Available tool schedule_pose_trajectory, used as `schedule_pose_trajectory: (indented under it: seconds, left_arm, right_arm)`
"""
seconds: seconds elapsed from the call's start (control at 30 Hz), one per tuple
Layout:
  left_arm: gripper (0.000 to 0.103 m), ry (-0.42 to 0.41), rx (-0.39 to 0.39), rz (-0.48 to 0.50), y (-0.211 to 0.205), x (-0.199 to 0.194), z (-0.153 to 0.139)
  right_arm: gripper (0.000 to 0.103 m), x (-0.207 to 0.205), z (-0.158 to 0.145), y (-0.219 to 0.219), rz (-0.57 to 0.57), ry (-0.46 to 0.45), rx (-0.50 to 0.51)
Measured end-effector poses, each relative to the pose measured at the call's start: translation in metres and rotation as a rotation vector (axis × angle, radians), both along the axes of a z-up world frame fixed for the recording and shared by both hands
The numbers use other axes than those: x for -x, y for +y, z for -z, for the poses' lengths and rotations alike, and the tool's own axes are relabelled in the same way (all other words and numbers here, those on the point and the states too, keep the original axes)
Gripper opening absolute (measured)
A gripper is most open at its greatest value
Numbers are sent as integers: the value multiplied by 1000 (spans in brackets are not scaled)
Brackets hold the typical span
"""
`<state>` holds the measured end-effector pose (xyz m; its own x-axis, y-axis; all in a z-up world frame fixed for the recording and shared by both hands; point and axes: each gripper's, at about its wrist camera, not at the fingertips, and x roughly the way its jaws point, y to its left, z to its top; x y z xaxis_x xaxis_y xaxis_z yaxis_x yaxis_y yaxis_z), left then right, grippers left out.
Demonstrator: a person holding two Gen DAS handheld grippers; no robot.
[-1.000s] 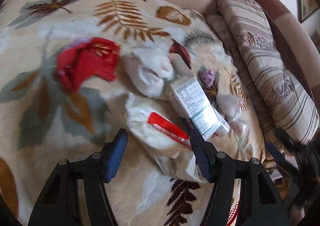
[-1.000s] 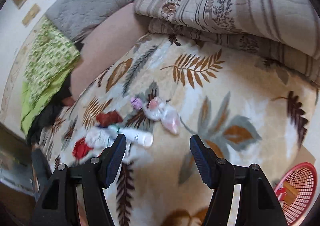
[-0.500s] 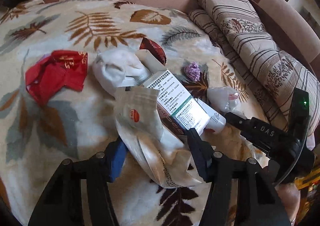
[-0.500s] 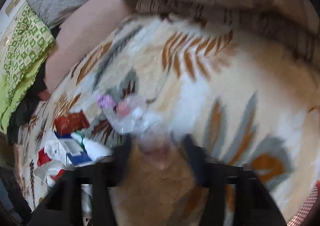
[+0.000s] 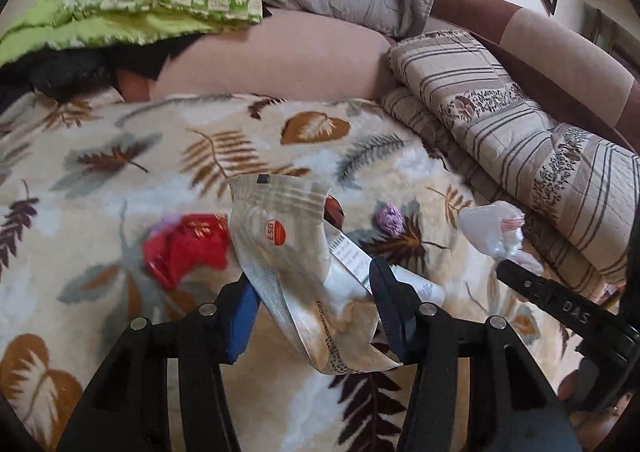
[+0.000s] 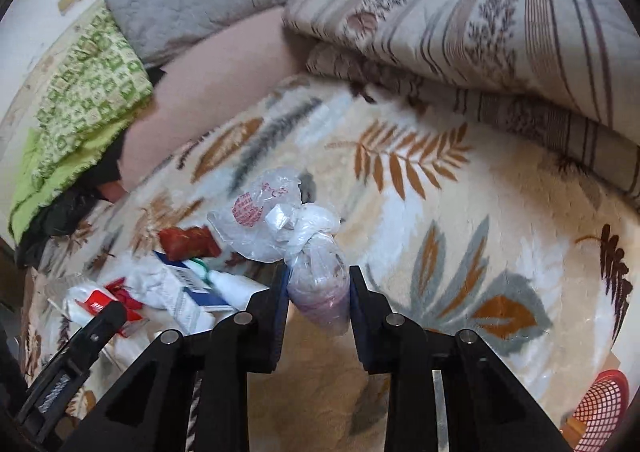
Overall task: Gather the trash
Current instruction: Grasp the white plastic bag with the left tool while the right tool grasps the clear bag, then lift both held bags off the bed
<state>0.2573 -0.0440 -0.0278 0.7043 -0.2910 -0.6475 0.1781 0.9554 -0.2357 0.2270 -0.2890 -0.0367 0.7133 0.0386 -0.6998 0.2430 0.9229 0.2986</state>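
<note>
left gripper (image 5: 312, 312) pinching upright wrapper (image 5: 296, 272), closing; right gripper (image 6: 318, 292) clamps knotted bag (image 6: 316, 280), seemingly upright.

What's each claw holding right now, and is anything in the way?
Left gripper clamped on a crumpled white wrapper. Right gripper shut on a knotted plastic bag. More trash on the leaf-print blanket; red basket at the edge, path clear.

Basket (image 6: 600, 408) sits right of litter on blanket (image 6: 500, 211).

Left gripper (image 5: 314, 306): we are seeing black arms, silver screws, blue pads.
Right gripper (image 6: 319, 292): we are seeing matching black arms, silver screws; white "DAS" lettering showing in the left view.
</note>
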Motion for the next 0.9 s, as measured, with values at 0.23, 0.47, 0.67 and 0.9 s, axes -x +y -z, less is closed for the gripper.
schedule_pose_trajectory:
  seconds: [0.23, 0.47, 0.67, 0.9]
  left_arm:
    - [53, -38, -73, -23, 0, 2, -6]
    - [53, -54, -118, -34, -3, 4, -5]
    - [53, -97, -169, -35, -9, 10, -8]
    - [53, -120, -196, -28, -14, 13, -11]
  right_arm:
    - [30, 0, -5, 7, -22, -20, 22]
    - [31, 2, -7, 7, -18, -25, 44]
    - [31, 2, -8, 11, -31, -28, 54]
    - [31, 5, -10, 8, -24, -32, 53]
